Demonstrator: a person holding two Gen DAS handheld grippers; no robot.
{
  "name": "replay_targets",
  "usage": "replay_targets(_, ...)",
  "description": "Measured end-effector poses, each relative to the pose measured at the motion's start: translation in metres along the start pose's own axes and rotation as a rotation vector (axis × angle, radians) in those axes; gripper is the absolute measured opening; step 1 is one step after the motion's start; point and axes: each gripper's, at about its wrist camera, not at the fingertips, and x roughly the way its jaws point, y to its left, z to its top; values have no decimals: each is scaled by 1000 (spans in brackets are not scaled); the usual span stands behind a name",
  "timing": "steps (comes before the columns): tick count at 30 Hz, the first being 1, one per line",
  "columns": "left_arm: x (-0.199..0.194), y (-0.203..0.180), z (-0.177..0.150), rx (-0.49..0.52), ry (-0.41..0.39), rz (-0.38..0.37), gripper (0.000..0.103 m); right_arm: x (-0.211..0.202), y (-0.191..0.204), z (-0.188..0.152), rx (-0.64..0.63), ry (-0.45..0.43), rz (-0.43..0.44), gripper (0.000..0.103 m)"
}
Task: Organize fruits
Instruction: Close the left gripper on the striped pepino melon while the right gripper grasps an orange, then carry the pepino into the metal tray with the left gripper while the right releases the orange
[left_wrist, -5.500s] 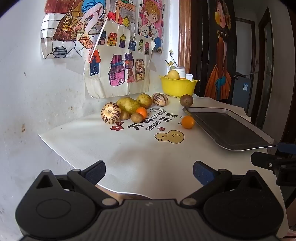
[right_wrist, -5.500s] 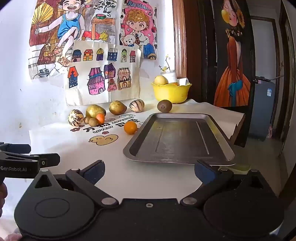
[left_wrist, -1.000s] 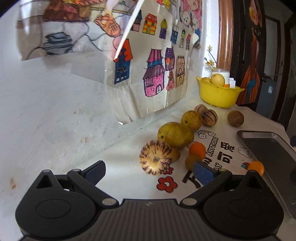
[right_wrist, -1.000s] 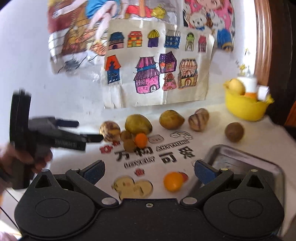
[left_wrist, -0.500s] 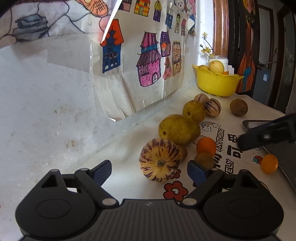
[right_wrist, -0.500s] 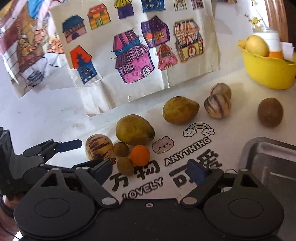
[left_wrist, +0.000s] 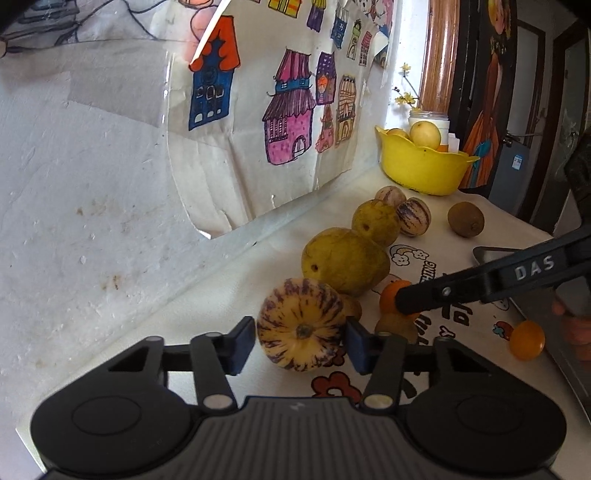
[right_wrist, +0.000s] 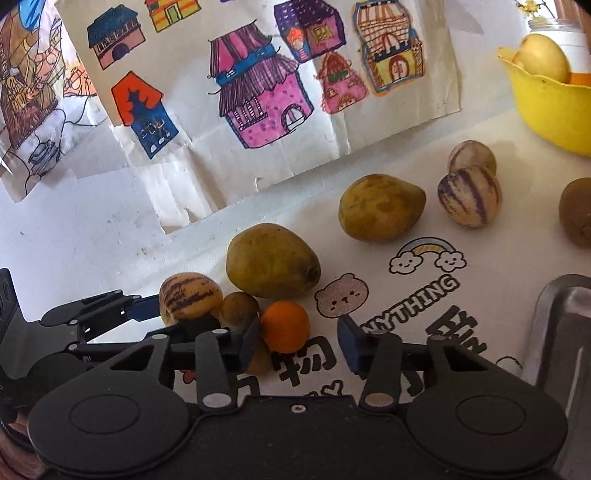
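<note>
A yellow, purple-striped melon (left_wrist: 301, 325) lies on the printed tablecloth. My left gripper (left_wrist: 301, 343) is closing, and its blue pads (left_wrist: 243, 343) touch both sides of the melon. A small orange (right_wrist: 284, 326) sits between the jaws of my right gripper (right_wrist: 299, 343). They are closing too. Its left pad is against the orange and its right pad (right_wrist: 349, 345) stands clear. In the left wrist view the right gripper's black finger (left_wrist: 480, 284) covers part of that orange (left_wrist: 389, 291). The right wrist view shows the left gripper (right_wrist: 110, 314) beside the striped melon (right_wrist: 190, 295).
Two yellow-green fruits (right_wrist: 271, 260) (right_wrist: 380, 206), two more striped melons (right_wrist: 469, 199) and a kiwi (left_wrist: 466, 219) lie along the wall. Small brown fruits (right_wrist: 239, 306) touch the orange. A yellow bowl (left_wrist: 424, 173) holds fruit at the back. A metal tray (right_wrist: 561, 332) and another orange (left_wrist: 526, 345) are right.
Both grippers' jaws have narrowed. The left came in around the striped melon. The right swung in and down from the tray side to the orange by the brown fruits.
</note>
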Motion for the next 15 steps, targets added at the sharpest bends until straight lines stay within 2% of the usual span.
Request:
replay_targets(7, 2, -1, 0, 21, -5, 1, 53, 3, 0, 3, 17, 0, 21, 42)
replay_targets(11, 2, -1, -1, 29, -14, 0, 52, 6, -7, 3, 63, 7, 63, 32)
replay_targets(15, -1, 0, -5, 24, -32, -5, 52, 6, -9, 2, 85, 6, 79, 31)
